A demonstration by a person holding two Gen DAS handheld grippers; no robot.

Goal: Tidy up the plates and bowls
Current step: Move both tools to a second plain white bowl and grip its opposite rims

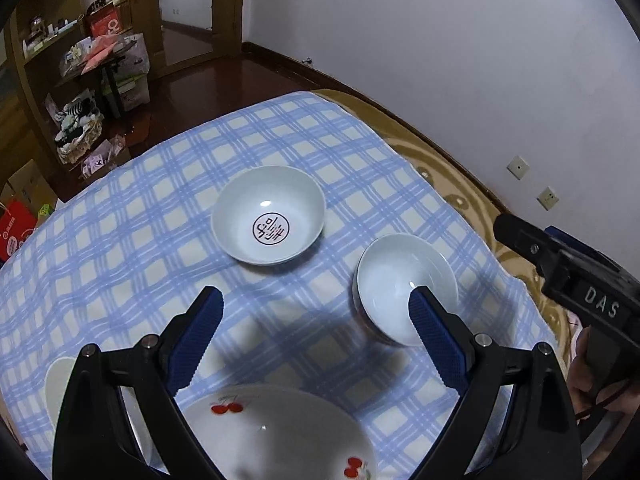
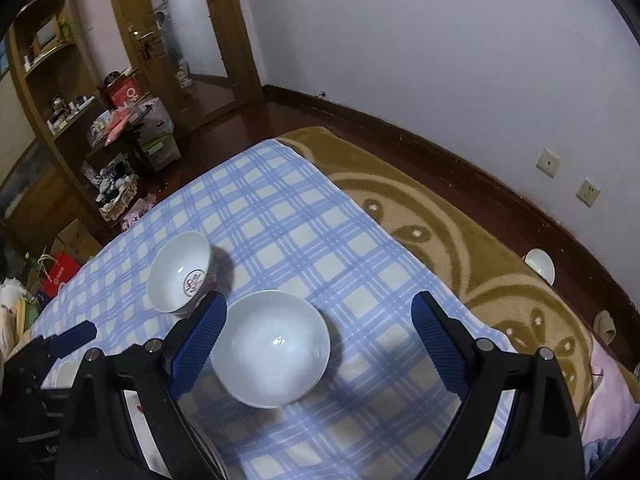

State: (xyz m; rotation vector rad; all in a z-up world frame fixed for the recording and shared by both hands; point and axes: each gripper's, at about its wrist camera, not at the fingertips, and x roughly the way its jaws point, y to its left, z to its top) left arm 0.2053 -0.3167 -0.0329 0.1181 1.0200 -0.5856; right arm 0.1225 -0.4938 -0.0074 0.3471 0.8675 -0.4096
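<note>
On the blue checked cloth stands a white bowl with a red round mark inside, also in the right wrist view. A plain white bowl stands to its right, and my right gripper hangs open above that plain bowl. My left gripper is open and empty over the cloth. Beneath it lies a white plate with red cherries. Another white dish shows at the lower left, partly hidden by the gripper.
The right gripper's body and a hand are at the right edge. A brown patterned blanket lies beyond the cloth, with a small white bowl on the floor by the wall. Shelves and boxes stand far left.
</note>
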